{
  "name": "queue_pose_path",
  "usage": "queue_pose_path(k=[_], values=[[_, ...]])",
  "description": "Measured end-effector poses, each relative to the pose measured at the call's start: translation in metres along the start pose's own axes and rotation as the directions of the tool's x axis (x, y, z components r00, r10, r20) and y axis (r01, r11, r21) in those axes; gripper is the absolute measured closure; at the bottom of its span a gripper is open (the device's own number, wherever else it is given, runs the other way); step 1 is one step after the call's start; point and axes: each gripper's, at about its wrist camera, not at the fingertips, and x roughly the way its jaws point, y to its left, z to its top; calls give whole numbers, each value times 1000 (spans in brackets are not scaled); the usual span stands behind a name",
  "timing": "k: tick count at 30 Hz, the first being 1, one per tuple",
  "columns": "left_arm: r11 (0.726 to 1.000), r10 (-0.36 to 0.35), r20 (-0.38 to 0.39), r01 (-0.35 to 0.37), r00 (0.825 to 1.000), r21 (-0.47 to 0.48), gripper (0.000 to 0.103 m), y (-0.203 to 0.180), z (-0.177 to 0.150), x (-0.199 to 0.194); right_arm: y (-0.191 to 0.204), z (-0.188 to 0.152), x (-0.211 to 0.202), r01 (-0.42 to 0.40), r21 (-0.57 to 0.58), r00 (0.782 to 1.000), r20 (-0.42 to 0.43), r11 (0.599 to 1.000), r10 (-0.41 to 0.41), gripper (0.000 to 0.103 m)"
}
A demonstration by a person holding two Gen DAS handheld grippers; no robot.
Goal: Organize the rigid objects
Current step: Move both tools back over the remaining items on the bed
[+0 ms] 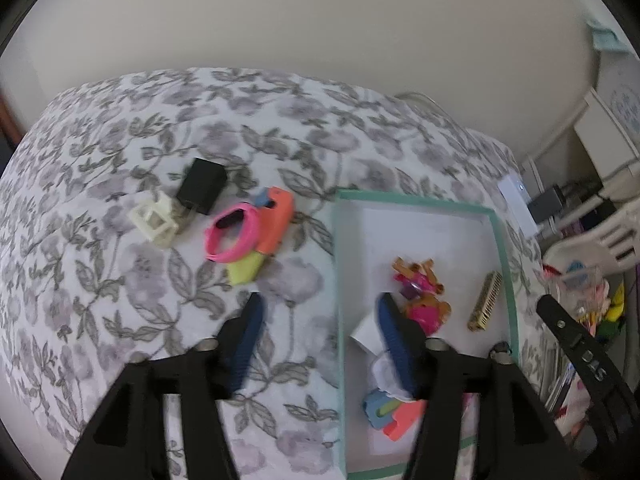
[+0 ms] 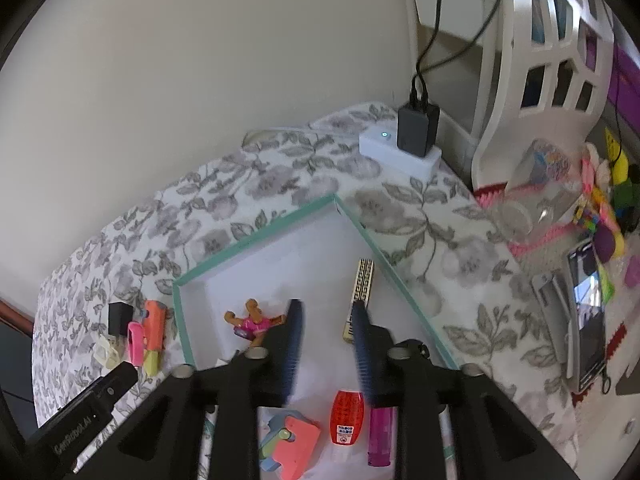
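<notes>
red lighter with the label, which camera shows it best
The right wrist view: the red plastic lighter with a printed label lies unobstructed in the teal-rimmed white tray, beside a purple lighter. The left wrist view shows nothing of it; the left tool's finger covers that part of the tray.

A shallow white tray (image 1: pixel 420 216) with a teal rim lies flat on the floral cloth. Inside it, near the middle, a pink and orange toy figure (image 1: pixel 418 294) lies on its side. At 3 o'clock from it, a gold patterned bar (image 1: pixel 486 300) lies along the tray's rim. Toward 6 o'clock lie a coral and blue block (image 2: pixel 290 442), a red oval case (image 2: pixel 347 416) and a purple lighter (image 2: pixel 380 436), side by side.

Outside the tray, at 9 o'clock, a cluster rests on the cloth: a black box (image 1: pixel 202 186), a cream lattice cube (image 1: pixel 154 220), a pink band (image 1: pixel 232 238) and an orange and yellow piece (image 1: pixel 268 236), the last two touching.
</notes>
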Motion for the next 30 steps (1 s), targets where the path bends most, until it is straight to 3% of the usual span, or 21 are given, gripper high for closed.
queue_pose_path(k=[1, 3, 6, 8, 12, 17, 20, 24, 30], values=[[1000, 6, 5, -6, 1000, -9, 17, 4, 1, -1, 2, 0, -3, -2, -6, 1000, 10, 1000, 2, 56], [999, 18, 13, -17, 1000, -29, 17, 11, 3, -2, 6, 0, -4, -4, -14, 1000, 14, 1000, 4, 55], [998, 27, 12, -26, 1000, -55, 12, 20, 4, 0, 9, 0, -2, -1, -24, 1000, 11, 1000, 1, 40], [997, 37, 11, -36, 999, -70, 12, 26, 5, 1, 11, -2, 0, 2, -30, 1000, 1, 1000, -2, 39], [992, 54, -2, -54, 999, -118, 12, 45, 7, 5, 17, -5, 5, -1, -53, 1000, -16, 999, 0, 24], [979, 79, -11, -80, 997, -188, 11, 74, 9, 7, 30, -9, 8, -18, -98, 1000, -27, 995, 15, 16], [966, 106, -20, -108, 994, -233, 11, 95, 10, 8, 39, -13, 10, -14, -117, 1000, -29, 993, 10, 2], [952, 134, -32, -138, 990, -274, 11, 118, 11, 10, 57, -19, 13, -22, -166, 999, -36, 986, 17, 0], [928, 171, -28, -171, 985, -333, 11, 150, 12, 7, 86, -31, 16, -102, -225, 994, -53, 969, 92, 0]])
